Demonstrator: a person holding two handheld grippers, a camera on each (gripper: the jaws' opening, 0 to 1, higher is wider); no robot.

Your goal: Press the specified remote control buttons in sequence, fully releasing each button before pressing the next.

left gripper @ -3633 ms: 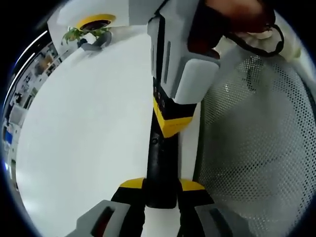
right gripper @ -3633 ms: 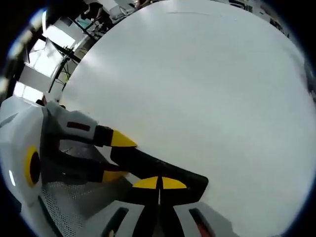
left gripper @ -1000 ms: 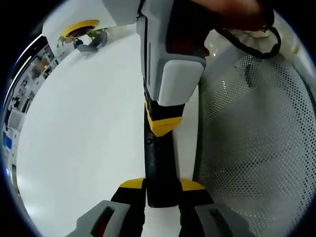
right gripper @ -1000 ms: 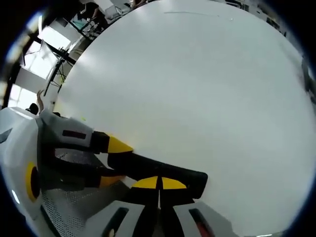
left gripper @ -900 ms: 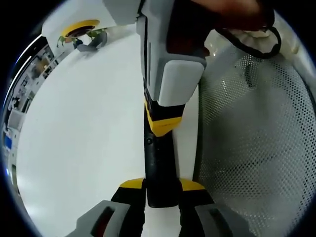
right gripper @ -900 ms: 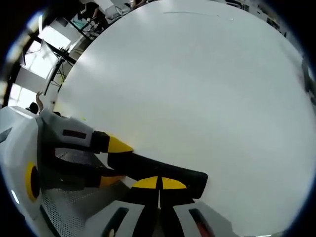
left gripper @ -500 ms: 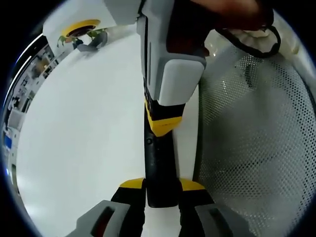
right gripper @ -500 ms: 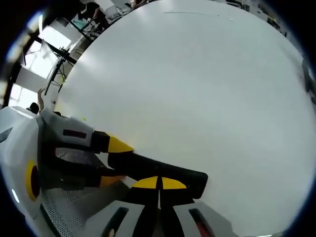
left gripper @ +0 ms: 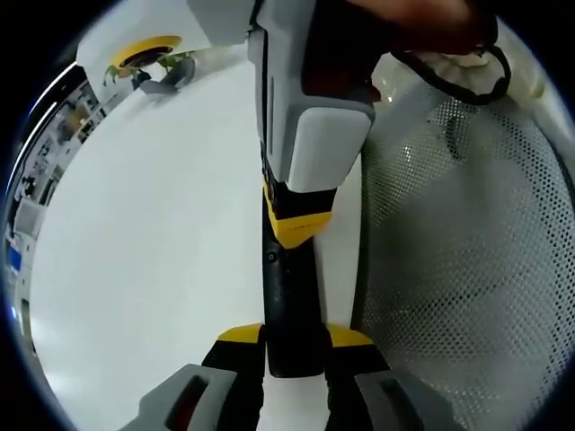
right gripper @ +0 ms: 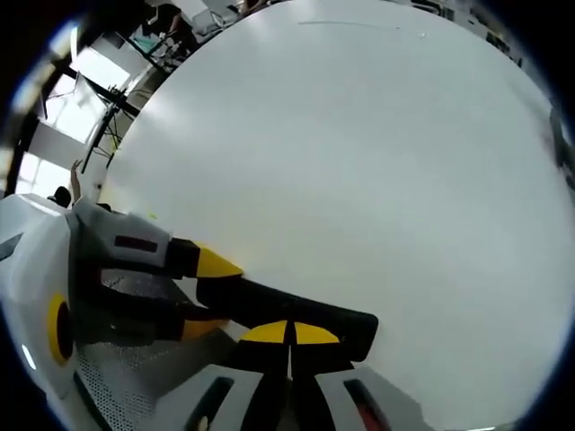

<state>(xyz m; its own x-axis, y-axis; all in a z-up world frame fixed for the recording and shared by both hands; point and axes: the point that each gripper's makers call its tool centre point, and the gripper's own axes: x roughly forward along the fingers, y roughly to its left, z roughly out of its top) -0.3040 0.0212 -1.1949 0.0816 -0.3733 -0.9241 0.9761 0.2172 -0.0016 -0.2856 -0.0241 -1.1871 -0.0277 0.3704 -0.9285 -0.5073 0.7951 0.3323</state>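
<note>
A long black remote control [left gripper: 289, 296] lies along a white table [left gripper: 153, 224], with my left gripper [left gripper: 295, 337] shut on its near end, one yellow tip on each side. My right gripper [left gripper: 299, 224] comes down from the top of the left gripper view and rests its yellow tip on the remote's upper face. In the right gripper view my right gripper [right gripper: 289, 334] is shut, its two tips together and touching the remote [right gripper: 305, 312]. My left gripper [right gripper: 205, 294] reaches in there from the left and clamps the remote. Any buttons under the tip are hidden.
A white perforated mesh surface [left gripper: 458, 251] runs along the table's right edge, near the remote. A small green plant with a yellow ring [left gripper: 148, 63] stands at the table's far end. A person's hand [left gripper: 422, 27] holds the right gripper. Open table top [right gripper: 359, 162] stretches ahead.
Over the last second nothing has visibly moved. Compared with 3.6 s ago, both views have shifted slightly, and the right gripper's tip sits a little differently on the remote.
</note>
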